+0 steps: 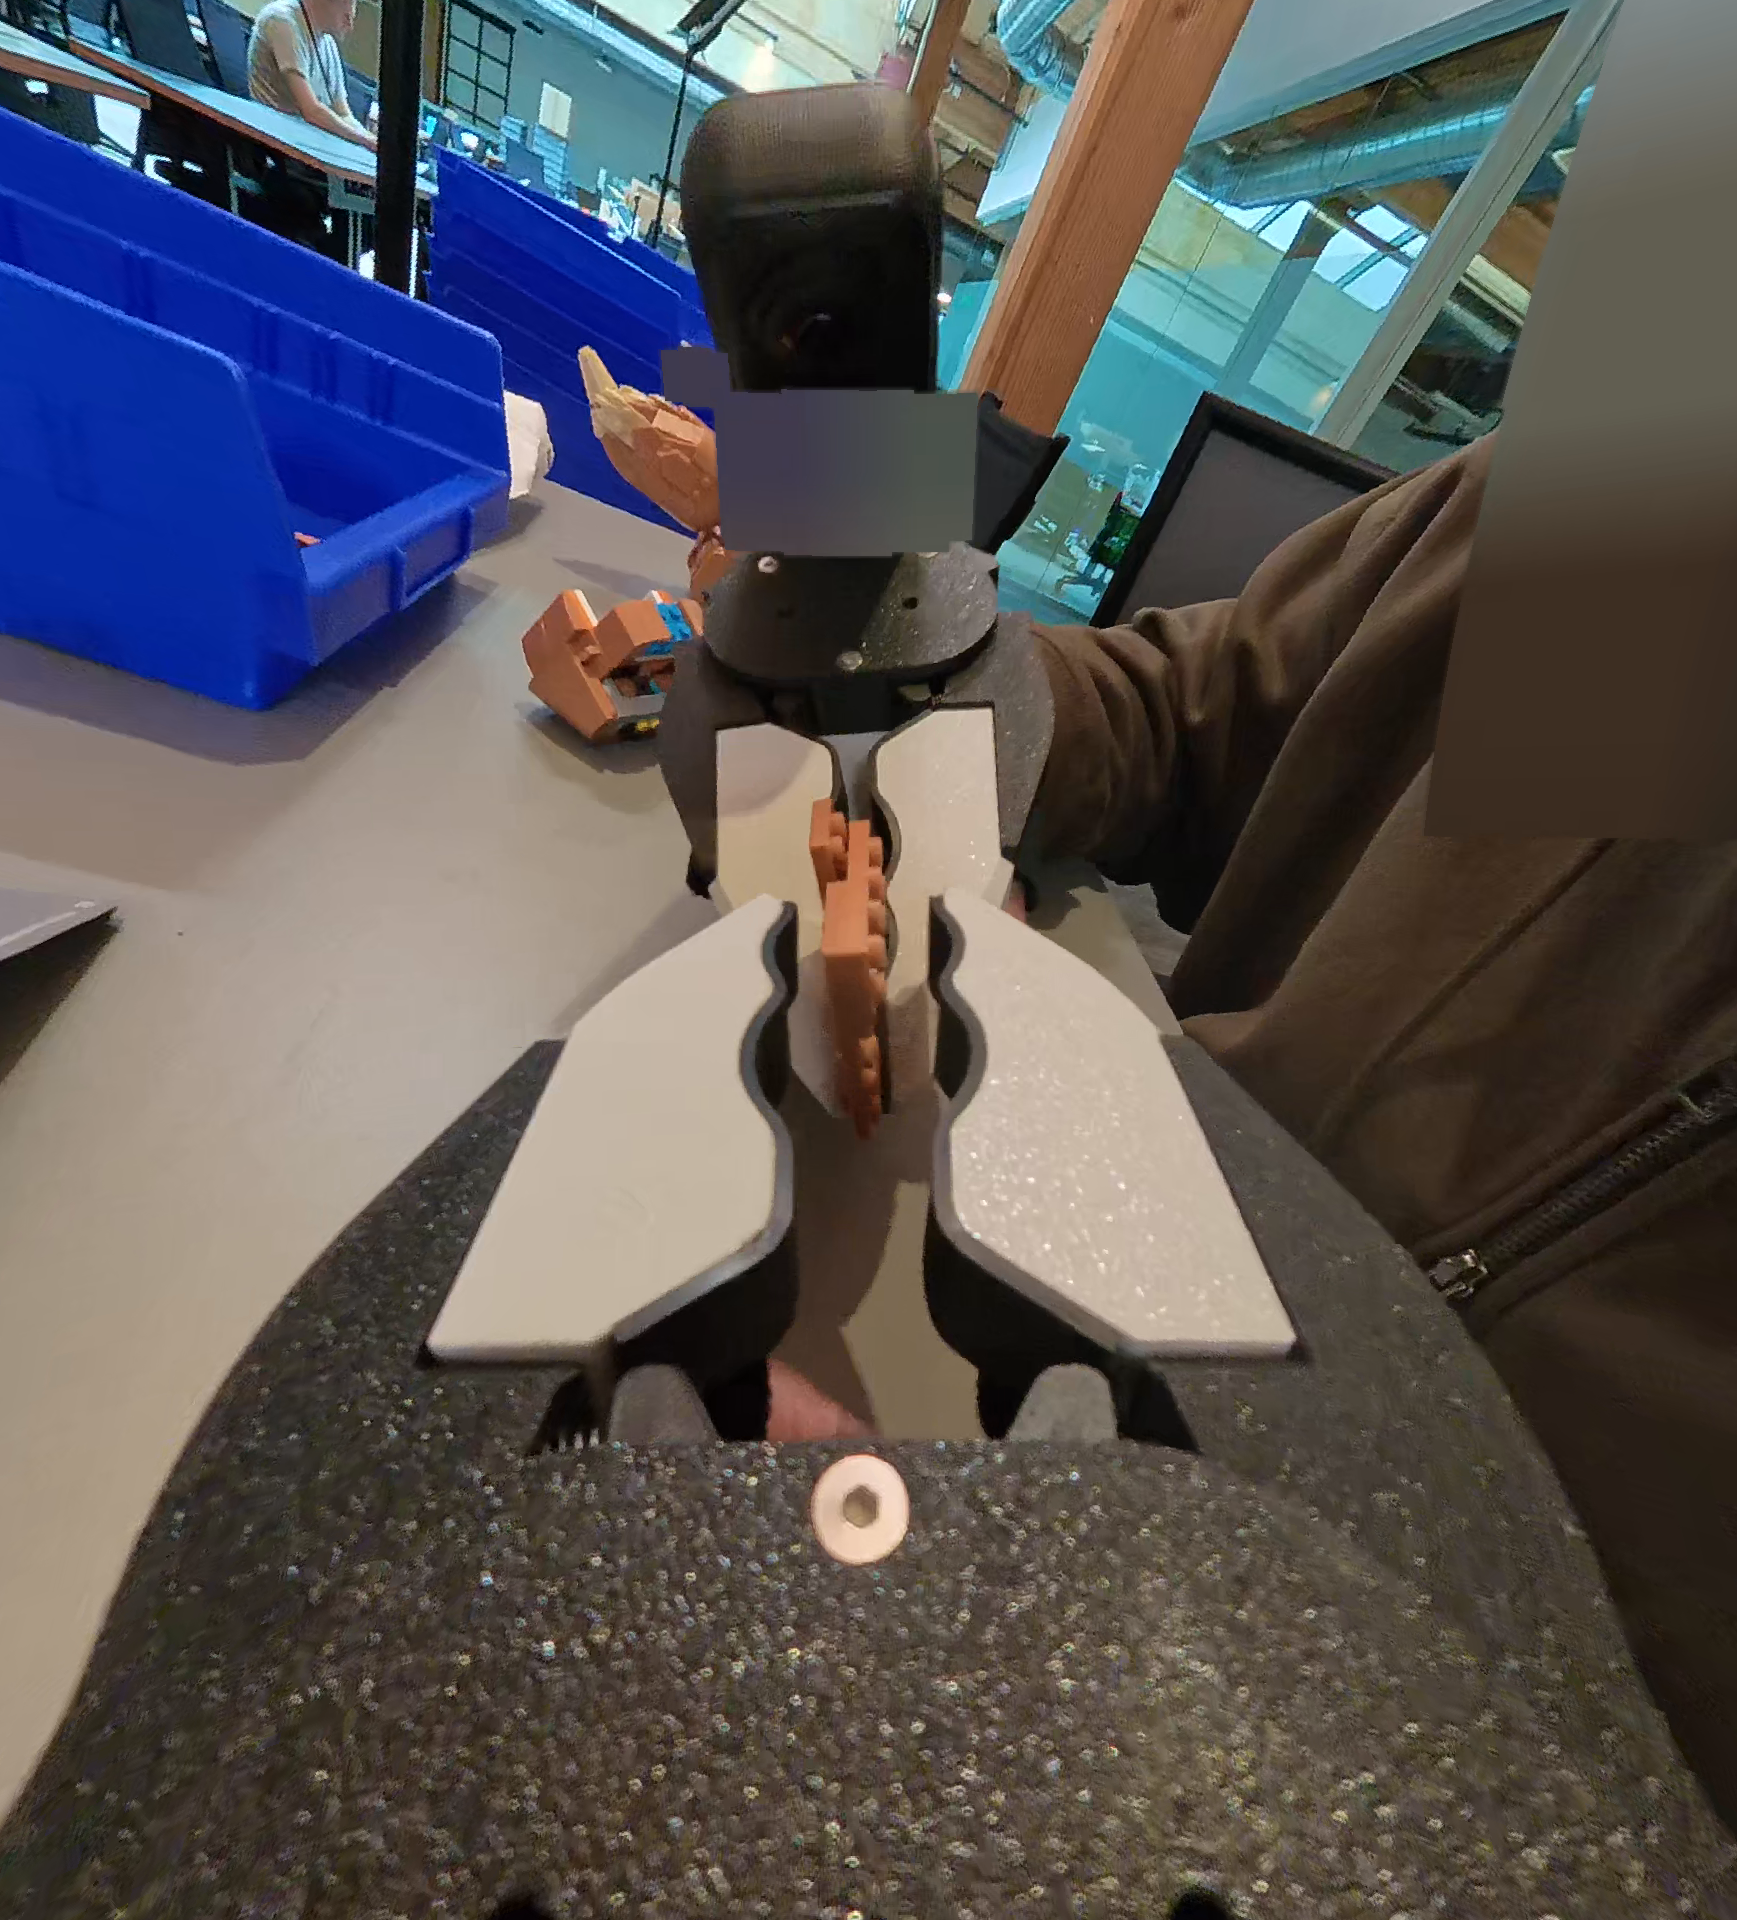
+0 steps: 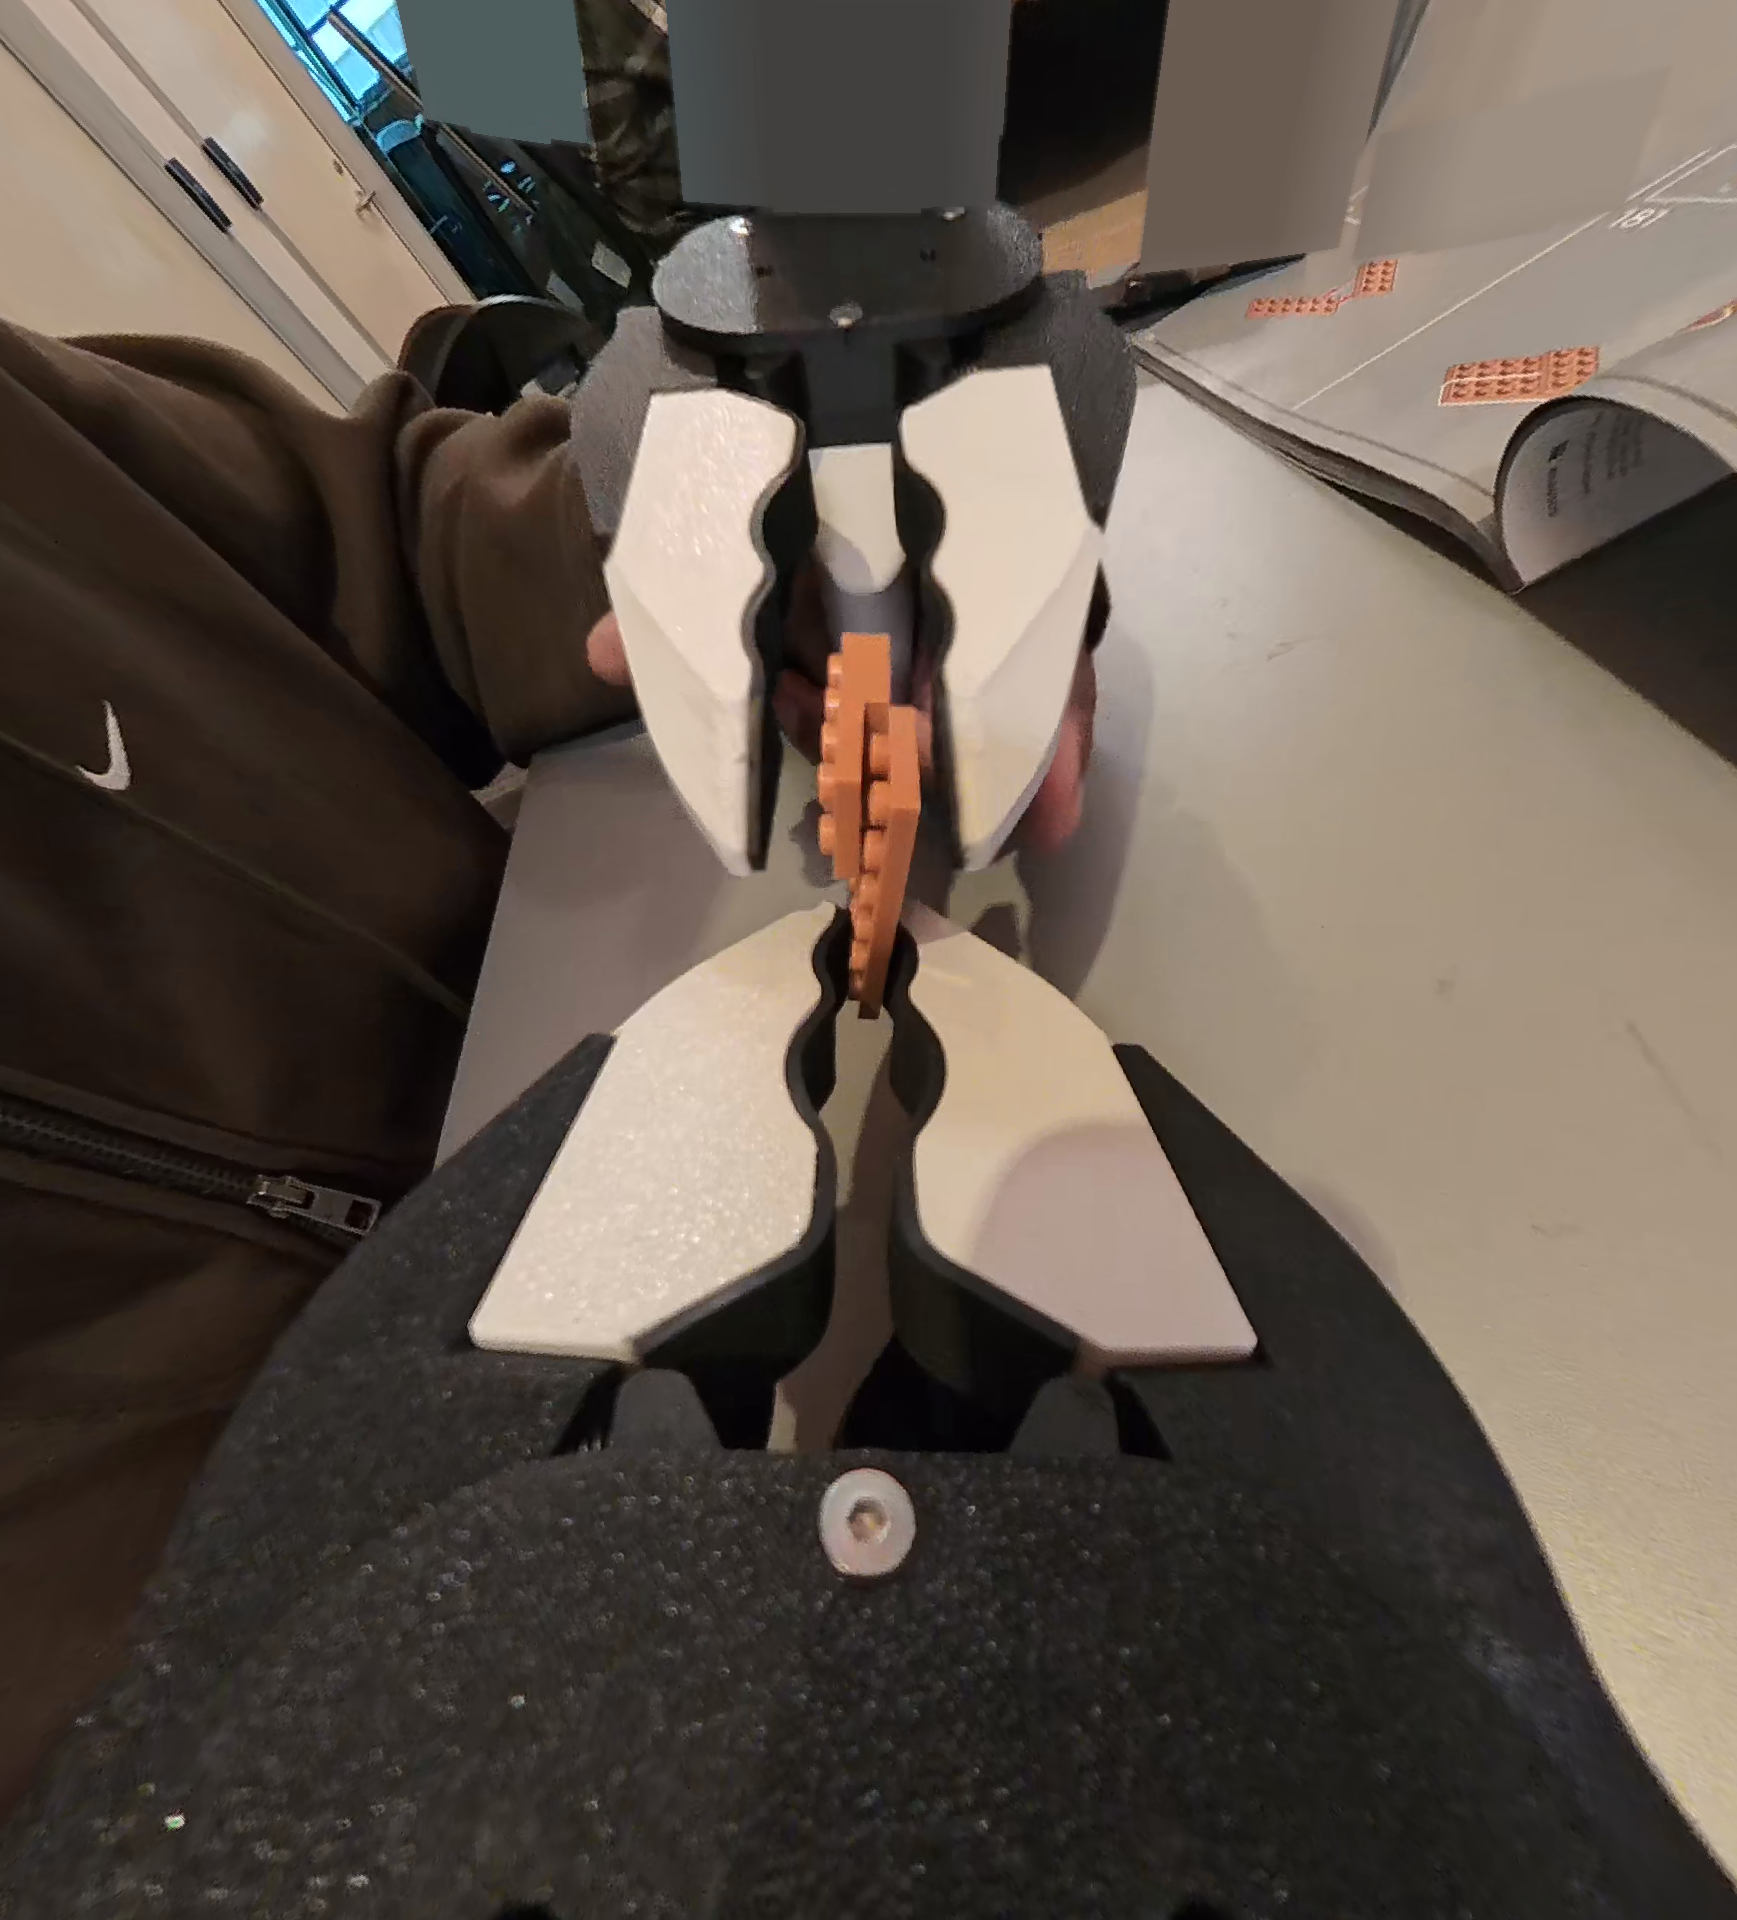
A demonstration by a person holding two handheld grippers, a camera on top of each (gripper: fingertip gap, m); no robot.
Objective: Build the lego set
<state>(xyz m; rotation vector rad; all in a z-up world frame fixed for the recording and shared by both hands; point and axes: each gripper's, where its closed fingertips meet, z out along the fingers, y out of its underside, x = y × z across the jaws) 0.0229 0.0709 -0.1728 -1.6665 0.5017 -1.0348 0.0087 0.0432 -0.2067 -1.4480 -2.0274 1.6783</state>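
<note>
The two claws face each other tip to tip above the grey counter, with a pair of overlapping orange-brown Lego plates held on edge between them. In the left wrist view, the left claw is spread, its pale fingers standing to either side of the plates' near end with a gap on both sides; whether either pad touches the plates cannot be told. The right claw is pressed together on the other end, pinching the lower plate at its fingertips. A person's brown sleeve reaches in behind the right claw. Farther back on the counter lie a partly built brown Lego model and blue bins. In the right wrist view, an open instruction booklet lies on the counter to the right.
</note>
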